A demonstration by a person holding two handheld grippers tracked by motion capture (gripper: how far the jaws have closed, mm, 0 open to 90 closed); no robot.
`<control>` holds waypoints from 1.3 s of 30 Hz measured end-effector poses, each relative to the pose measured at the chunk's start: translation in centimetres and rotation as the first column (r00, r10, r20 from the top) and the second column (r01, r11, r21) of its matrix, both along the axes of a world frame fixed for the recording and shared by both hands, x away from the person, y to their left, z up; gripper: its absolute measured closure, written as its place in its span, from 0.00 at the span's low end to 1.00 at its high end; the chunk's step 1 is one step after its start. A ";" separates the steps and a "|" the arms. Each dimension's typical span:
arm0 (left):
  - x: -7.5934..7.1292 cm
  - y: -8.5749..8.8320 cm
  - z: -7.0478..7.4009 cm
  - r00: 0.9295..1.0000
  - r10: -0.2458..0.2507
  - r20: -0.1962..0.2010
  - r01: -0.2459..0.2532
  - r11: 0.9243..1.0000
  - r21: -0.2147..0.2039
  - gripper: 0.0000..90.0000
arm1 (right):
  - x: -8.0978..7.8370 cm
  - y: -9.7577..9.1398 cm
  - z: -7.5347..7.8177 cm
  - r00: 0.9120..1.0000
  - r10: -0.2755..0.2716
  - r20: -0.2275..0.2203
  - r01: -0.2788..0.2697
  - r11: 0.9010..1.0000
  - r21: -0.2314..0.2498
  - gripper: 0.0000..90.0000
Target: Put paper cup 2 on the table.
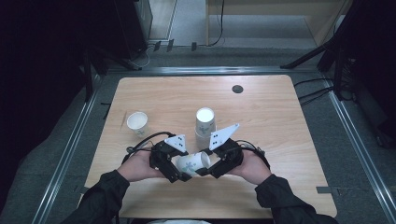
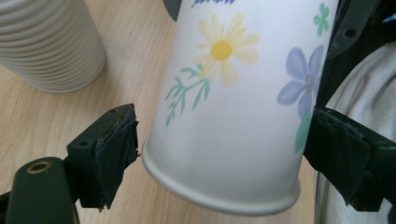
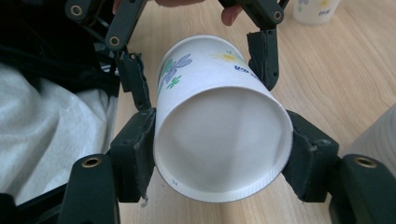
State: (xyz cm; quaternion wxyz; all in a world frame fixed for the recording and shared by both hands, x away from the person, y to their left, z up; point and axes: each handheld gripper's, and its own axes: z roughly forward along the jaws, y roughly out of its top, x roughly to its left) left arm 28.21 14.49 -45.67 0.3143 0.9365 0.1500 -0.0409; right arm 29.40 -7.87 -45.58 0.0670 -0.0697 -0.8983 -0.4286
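Note:
A white paper cup [image 1: 191, 163] printed with flowers lies on its side above the wooden table [image 1: 280, 140], between my two grippers. My right gripper [image 1: 208, 171] is shut on its wider end; in the right gripper view both pads [image 3: 135, 154] press on the cup [image 3: 219, 140] around the rim. My left gripper [image 1: 180, 175] stands open around the narrower end. In the left gripper view a gap shows between one pad [image 2: 116, 149] and the cup [image 2: 233, 116]. The left gripper [image 3: 198, 70] also straddles the cup's far end in the right gripper view.
A stack of upturned paper cups [image 1: 205, 122] stands just behind the grippers, its ribbed side [image 2: 46, 42] close by in the left gripper view. A single upright cup [image 1: 137, 122] sits at the left. A dark round hole [image 1: 237, 88] marks the table's far side.

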 end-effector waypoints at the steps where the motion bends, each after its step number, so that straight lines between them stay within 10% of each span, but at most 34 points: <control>1: 0.0 0.2 0.1 1.000 0.008 0.006 -0.008 1.000 -0.011 0.13 | 0.1 -0.1 0.1 1.000 0.002 -0.003 -0.002 1.000 0.007 0.39; 15: -0.8 2.0 0.4 0.997 0.078 0.022 -0.075 0.991 -0.107 0.10 | 0.8 -0.5 1.5 1.000 0.010 0.008 -0.011 0.999 0.052 0.39; 25: -1.0 2.5 0.9 0.995 0.097 0.020 -0.089 0.963 -0.254 0.10 | 0.9 -0.8 2.5 1.000 0.019 -0.017 -0.016 0.991 0.133 0.39; 39: -1.4 2.1 0.9 0.995 0.088 0.049 -0.068 0.947 -0.315 0.17 | 0.7 -0.3 2.7 0.998 0.041 -0.040 -0.034 0.985 0.167 0.39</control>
